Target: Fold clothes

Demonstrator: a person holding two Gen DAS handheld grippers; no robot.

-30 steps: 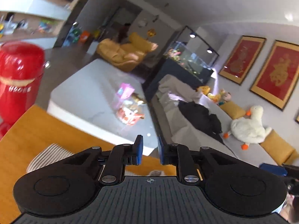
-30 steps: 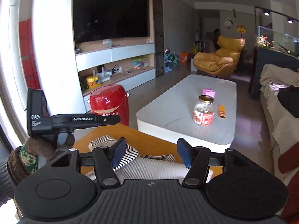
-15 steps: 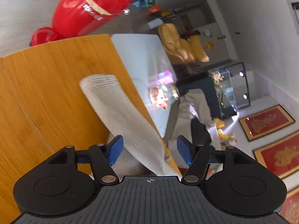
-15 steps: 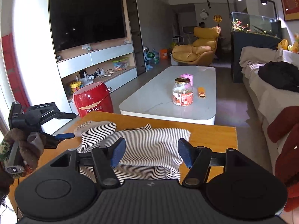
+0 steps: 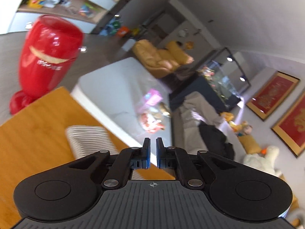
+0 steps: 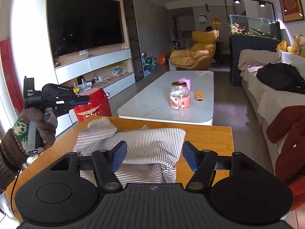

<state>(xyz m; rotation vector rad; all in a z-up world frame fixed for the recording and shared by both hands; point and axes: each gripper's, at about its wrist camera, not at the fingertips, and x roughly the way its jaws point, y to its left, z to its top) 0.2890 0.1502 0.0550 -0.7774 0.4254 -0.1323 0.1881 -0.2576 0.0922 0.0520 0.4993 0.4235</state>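
- Here your left gripper (image 5: 152,153) had its jaws together with nothing between them; they had just snapped closed, and no cloth showed in the narrow gap.
- In the right wrist view that same tool hung raised off the left side of the wooden table (image 6: 209,133), gripped by your gloved left hand (image 6: 36,126), clear of the cloth.
- Your right gripper (image 6: 153,157) held its jaws apart, empty, hovering just over the near edge of the striped garment (image 6: 148,145).
- The garment lay partly folded on the table, its long axis running across the view from left to right, with one sleeve (image 6: 99,126) doubled over at the far left corner.
- From the right jaws the cloth lay straight ahead and slightly below, the folded right edge sitting just inside the right finger.
- From the left wrist view only the sleeve end (image 5: 87,139) showed, off to the left of the closed jaws and apart from them.
- By my judgement your right hand was the nearer one, so the next grasp on the near hem looked likelier from that side.
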